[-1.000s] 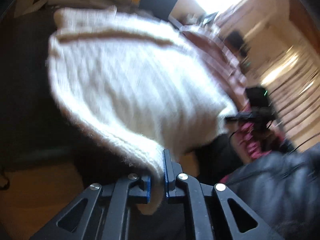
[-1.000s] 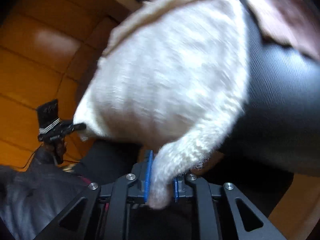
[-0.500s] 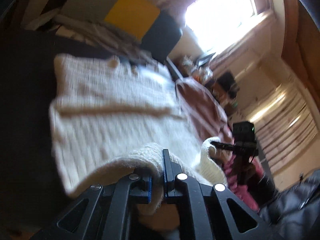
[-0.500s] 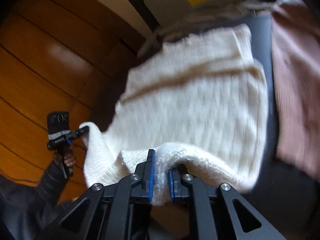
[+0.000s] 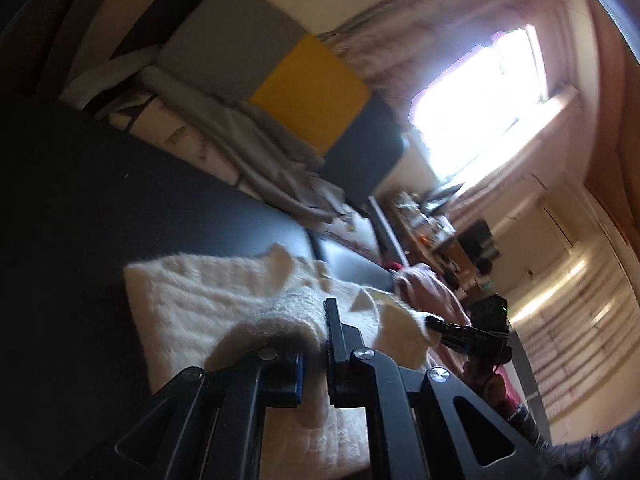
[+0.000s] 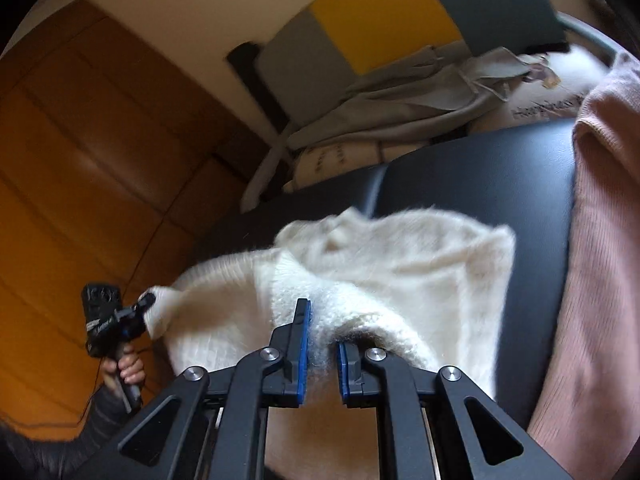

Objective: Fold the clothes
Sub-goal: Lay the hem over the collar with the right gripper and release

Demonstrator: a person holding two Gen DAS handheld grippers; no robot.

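Observation:
A cream knitted sweater (image 5: pixel 200 300) lies on a black padded surface (image 5: pixel 120 208). My left gripper (image 5: pixel 314 344) is shut on a thick fold of its near edge, held over the sweater's body. In the right wrist view the same sweater (image 6: pixel 420 268) lies ahead and my right gripper (image 6: pixel 322 344) is shut on another fold of the near edge. The left gripper (image 6: pixel 140 312) also shows there, pinching the sweater's left corner. The right gripper (image 5: pixel 448 330) shows in the left wrist view, at the sweater's right side.
A pink garment (image 6: pixel 600 240) lies on the black surface right of the sweater. Grey and beige clothes (image 6: pixel 400 92) are piled at the far edge, against a grey, yellow and dark panel (image 5: pixel 312 96). A wooden wall (image 6: pixel 80 160) stands at the left, a bright window (image 5: pixel 480 108) beyond.
Both grippers carried the sweater's near edge forward over its body, and both views tilted upward. The sweater now looks doubled over and shorter, with more of the room behind it in view.

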